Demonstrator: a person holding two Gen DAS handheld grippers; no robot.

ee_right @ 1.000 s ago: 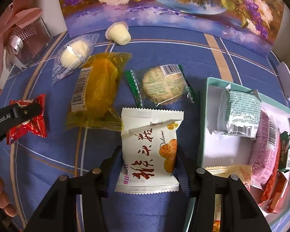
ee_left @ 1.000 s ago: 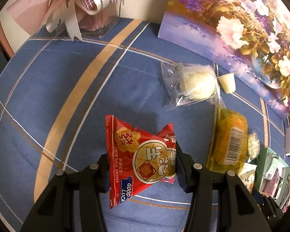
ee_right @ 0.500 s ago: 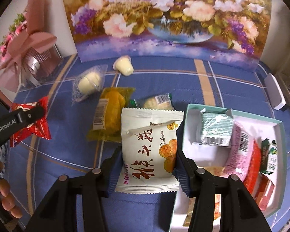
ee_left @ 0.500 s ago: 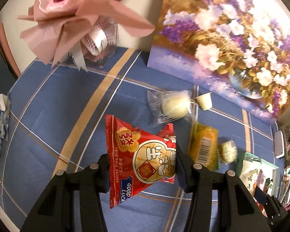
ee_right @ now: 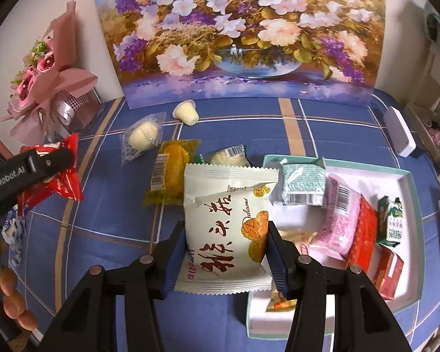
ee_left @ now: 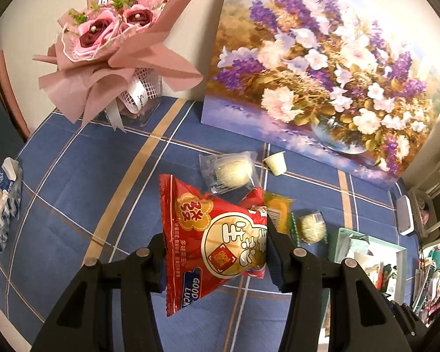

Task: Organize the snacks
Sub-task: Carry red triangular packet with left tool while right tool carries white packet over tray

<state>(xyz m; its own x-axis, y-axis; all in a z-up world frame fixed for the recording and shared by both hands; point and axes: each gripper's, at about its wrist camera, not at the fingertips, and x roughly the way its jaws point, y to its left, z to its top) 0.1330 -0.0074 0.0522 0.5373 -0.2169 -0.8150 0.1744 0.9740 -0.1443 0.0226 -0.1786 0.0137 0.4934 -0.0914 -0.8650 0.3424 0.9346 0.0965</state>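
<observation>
While both hands have risen since a second ago, grips hold unchanged. Left gripper (ee_left: 214, 261) jaws clamp the red packet (ee_left: 217, 234); right gripper (ee_right: 223, 259) jaws clamp the white packet (ee_right: 224, 226) beside the box (ee_right: 407, 176).

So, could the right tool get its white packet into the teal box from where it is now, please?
Probably yes: the right tool grips the white packet beside the teal box, whose near white floor looks bare and unobstructed.

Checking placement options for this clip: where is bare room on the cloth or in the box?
Bare cloth lies left of the clear-wrapped bun and orange packet, toward the bouquet. More lies between the painting and the box. In the box, white floor shows below the green packet; its right side is crowded.
</observation>
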